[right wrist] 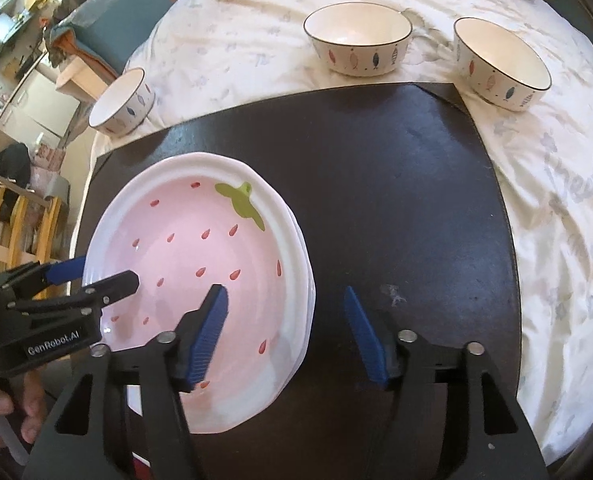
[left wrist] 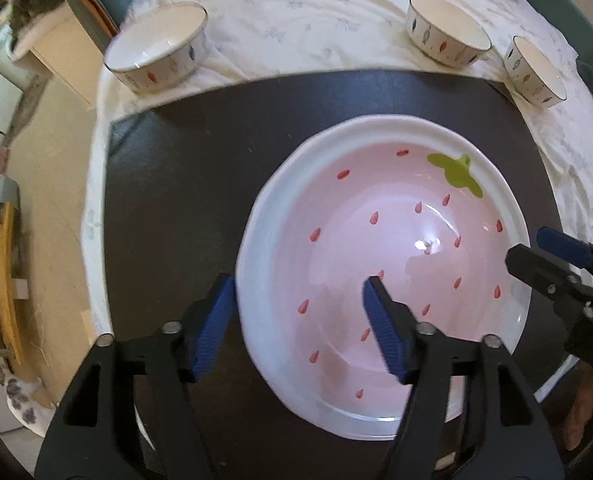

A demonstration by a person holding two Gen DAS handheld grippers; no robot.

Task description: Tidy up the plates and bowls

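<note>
A pink strawberry-pattern plate (left wrist: pixel 380 240) (right wrist: pixel 200 248) with a white rim lies on a dark mat (left wrist: pixel 184 168) (right wrist: pixel 396 184). In the right wrist view more white rims show under its right edge, so it tops a stack. My left gripper (left wrist: pixel 298 282) (right wrist: pixel 108 272) is open and straddles the plate's left rim, one finger outside and one over the pink inside. My right gripper (right wrist: pixel 285 291) (left wrist: pixel 530 246) is open and straddles the right rim the same way. No pad presses on the plate.
Three white bowls with fish motifs stand on the pale tablecloth (right wrist: pixel 256 32) beyond the mat: one far left (left wrist: pixel 160 48) (right wrist: pixel 122 104), one at the middle (left wrist: pixel 448 36) (right wrist: pixel 360 40), one far right (left wrist: pixel 536 72) (right wrist: pixel 500 64). The table edge drops to the floor at left.
</note>
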